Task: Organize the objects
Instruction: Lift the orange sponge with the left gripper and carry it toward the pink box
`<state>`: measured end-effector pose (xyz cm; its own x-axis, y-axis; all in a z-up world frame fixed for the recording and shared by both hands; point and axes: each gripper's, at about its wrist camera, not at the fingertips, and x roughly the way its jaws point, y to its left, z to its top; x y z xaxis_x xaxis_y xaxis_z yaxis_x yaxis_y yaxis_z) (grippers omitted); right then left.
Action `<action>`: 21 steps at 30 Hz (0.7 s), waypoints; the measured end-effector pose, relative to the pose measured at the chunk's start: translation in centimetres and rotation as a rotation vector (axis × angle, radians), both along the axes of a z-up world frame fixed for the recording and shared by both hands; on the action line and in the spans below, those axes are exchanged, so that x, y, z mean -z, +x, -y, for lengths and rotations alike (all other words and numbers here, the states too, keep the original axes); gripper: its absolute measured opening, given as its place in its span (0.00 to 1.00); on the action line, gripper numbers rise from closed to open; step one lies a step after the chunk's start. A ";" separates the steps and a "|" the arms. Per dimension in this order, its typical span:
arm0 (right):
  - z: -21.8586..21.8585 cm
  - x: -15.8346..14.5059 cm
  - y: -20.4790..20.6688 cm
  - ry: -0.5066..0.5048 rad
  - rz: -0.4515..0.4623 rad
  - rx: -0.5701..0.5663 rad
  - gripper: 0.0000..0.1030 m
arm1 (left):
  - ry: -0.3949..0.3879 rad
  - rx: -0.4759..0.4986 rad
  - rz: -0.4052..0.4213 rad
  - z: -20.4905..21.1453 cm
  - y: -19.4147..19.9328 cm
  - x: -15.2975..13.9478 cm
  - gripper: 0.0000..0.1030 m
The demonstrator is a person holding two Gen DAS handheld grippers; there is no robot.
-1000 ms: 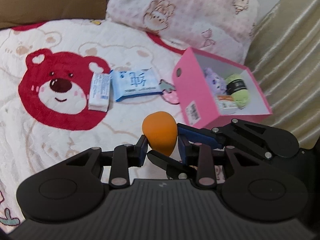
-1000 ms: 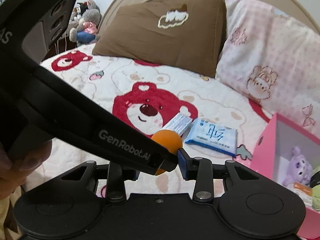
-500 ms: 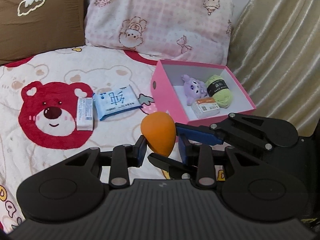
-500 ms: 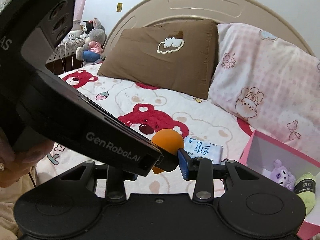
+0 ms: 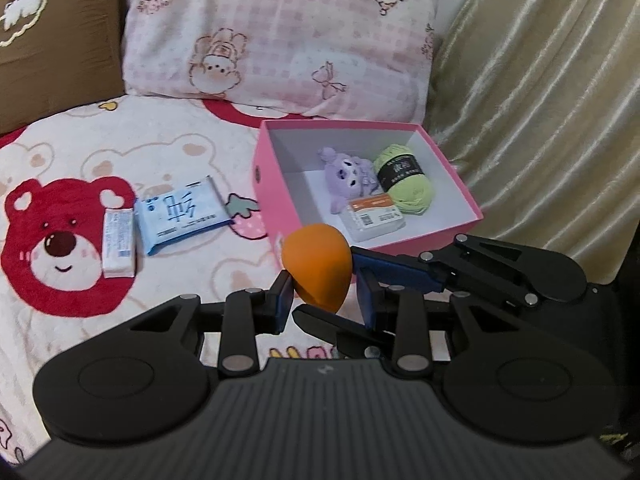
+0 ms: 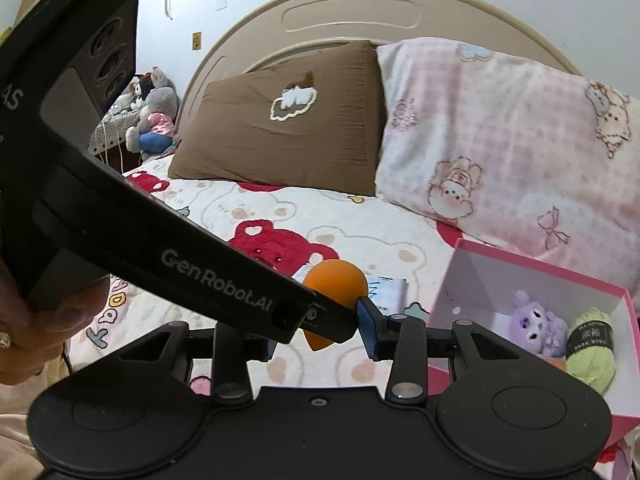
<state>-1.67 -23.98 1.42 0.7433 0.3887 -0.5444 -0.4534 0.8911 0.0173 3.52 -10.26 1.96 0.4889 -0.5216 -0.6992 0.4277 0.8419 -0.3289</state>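
The orange egg-shaped sponge (image 5: 318, 266), low centre of the left view, is pinched between the pads of both the left gripper (image 5: 320, 300) and the right gripper (image 6: 320, 330), whose jaws are now opening. A second ago the pink cardboard box (image 5: 276, 196) sat tilted at the right; now its interior faces the camera, so the drop seems close. The right gripper's left pad hides behind the other tool.

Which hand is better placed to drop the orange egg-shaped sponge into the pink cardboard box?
Left. The left gripper clamps the orange egg-shaped sponge just short of the pink cardboard box; the right gripper's jaws are opening around it.
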 end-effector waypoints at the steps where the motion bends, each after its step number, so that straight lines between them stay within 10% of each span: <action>1: 0.4 -0.1 0.1 0.006 -0.005 0.002 0.45 | 0.002 0.004 0.001 0.3 0.1 -0.1 0.30; 21: 5.7 -2.6 0.8 -0.005 -0.013 0.033 0.46 | -0.043 0.027 -0.021 5.2 1.4 -2.9 0.30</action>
<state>-0.84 -29.63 3.99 0.7487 0.3612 -0.5559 -0.4234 0.9057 0.0182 4.87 -15.42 4.87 0.4599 -0.5642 -0.6857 0.4425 0.8151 -0.3738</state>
